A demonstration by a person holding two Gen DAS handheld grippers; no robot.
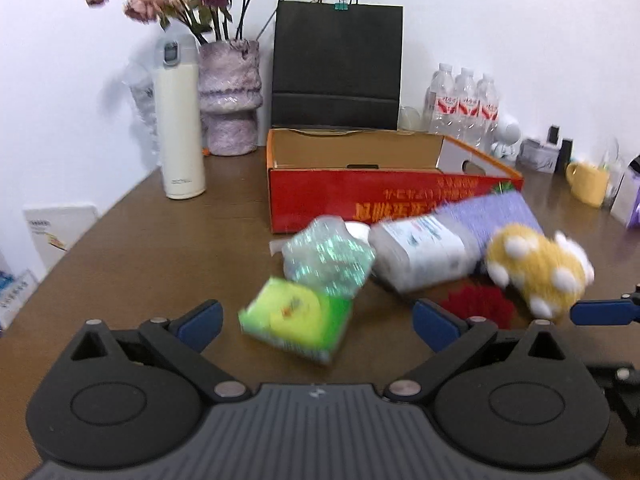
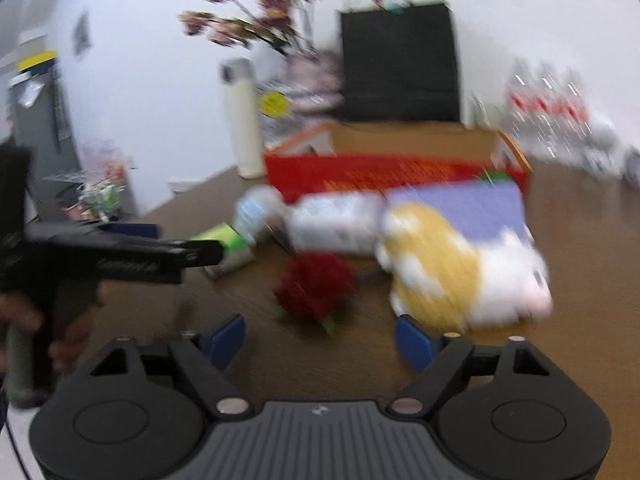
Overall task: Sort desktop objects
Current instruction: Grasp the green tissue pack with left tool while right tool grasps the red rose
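Note:
A pile of items lies on the brown desk before an open red cardboard box (image 1: pixel 384 200): a green-yellow packet (image 1: pixel 296 318), a shiny clear bag (image 1: pixel 328 258), a white tissue pack (image 1: pixel 420 254), a purple cloth (image 1: pixel 492 212), a yellow-and-white plush toy (image 1: pixel 536 270) and a red flower (image 1: pixel 478 306). My left gripper (image 1: pixel 318 322) is open just in front of the green packet. My right gripper (image 2: pixel 320 338) is open, with the red flower (image 2: pixel 316 286) just ahead and the plush toy (image 2: pixel 452 268) at its right finger. Both views are blurred.
At the back stand a white thermos (image 1: pixel 180 128), a vase of dried flowers (image 1: pixel 230 98), a black paper bag (image 1: pixel 338 66), water bottles (image 1: pixel 464 104) and a yellow mug (image 1: pixel 588 182). The left gripper body shows at the left of the right wrist view (image 2: pixel 120 256).

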